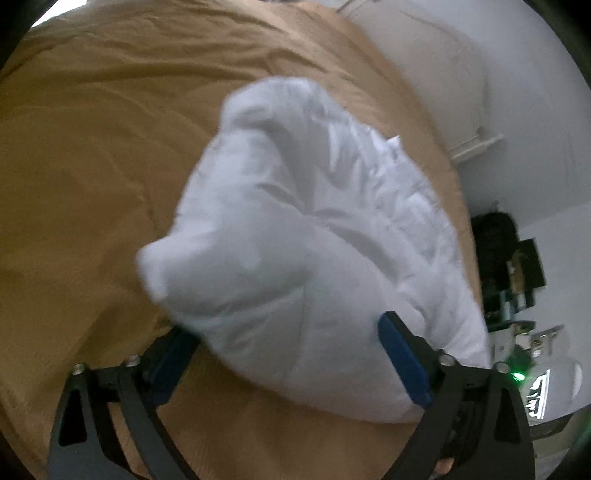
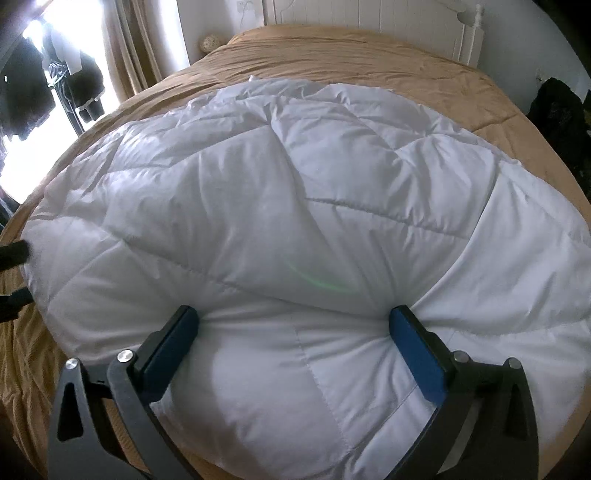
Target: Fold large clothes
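Observation:
A white quilted duvet [image 2: 280, 192] lies folded on a tan bedspread [image 2: 351, 55]. In the right wrist view my right gripper [image 2: 295, 321] is wide open, its blue pads [image 2: 417, 354] straddling the duvet's near puffy edge. In the left wrist view my left gripper [image 1: 288, 332] is also wide open, with a bunched end of the duvet [image 1: 295, 229] bulging between and over its fingers [image 1: 404, 362]; the left finger tip is hidden under the fabric. The left gripper's black fingers [image 2: 13, 254] show at the duvet's left end in the right wrist view.
The tan bedspread [image 1: 92, 166] covers the whole bed. A white headboard [image 2: 369, 22] stands at the far end. Dark clothes [image 2: 55, 85] hang by a bright window at the left. Dark items [image 1: 506, 258] and clutter stand on the floor beside the bed.

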The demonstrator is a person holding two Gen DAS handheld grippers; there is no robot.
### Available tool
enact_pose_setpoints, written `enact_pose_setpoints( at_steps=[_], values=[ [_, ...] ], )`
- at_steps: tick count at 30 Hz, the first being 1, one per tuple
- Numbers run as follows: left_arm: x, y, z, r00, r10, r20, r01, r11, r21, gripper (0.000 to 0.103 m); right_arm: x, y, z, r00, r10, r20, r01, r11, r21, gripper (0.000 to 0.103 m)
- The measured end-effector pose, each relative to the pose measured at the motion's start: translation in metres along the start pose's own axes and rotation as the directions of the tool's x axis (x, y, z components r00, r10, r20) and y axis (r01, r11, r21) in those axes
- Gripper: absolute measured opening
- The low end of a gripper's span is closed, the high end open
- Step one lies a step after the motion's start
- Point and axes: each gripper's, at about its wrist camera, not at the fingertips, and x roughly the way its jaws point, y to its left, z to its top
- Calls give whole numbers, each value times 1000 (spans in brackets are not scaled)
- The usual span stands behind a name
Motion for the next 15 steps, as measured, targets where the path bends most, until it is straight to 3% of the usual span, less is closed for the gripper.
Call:
enact_pose_setpoints(
  at_steps=[5,9,12,13,15],
  values=[
    [35,6,21,999,-43,-12,42,996,-75,103,1,2,0,1000,-3,1,3,1000,-1,103],
    [51,4,34,999,-29,23,31,997,-67,102,0,2,0,1000,-5,1,5,1000,-1,103],
    [46,-10,28,997,35,65,-34,999,-8,83,-3,1,2,1000,1,-8,-1,1000,12,102],
    [42,-13,25,996,44,73,-44,999,6,76,-7,1,4,1000,2,-14,-2,1000,23,99],
    [38,-17,26,996,52,70,-53,998,15,73,-27,-2,9,999,35,-4,-34,996,82,63]
  ],
)
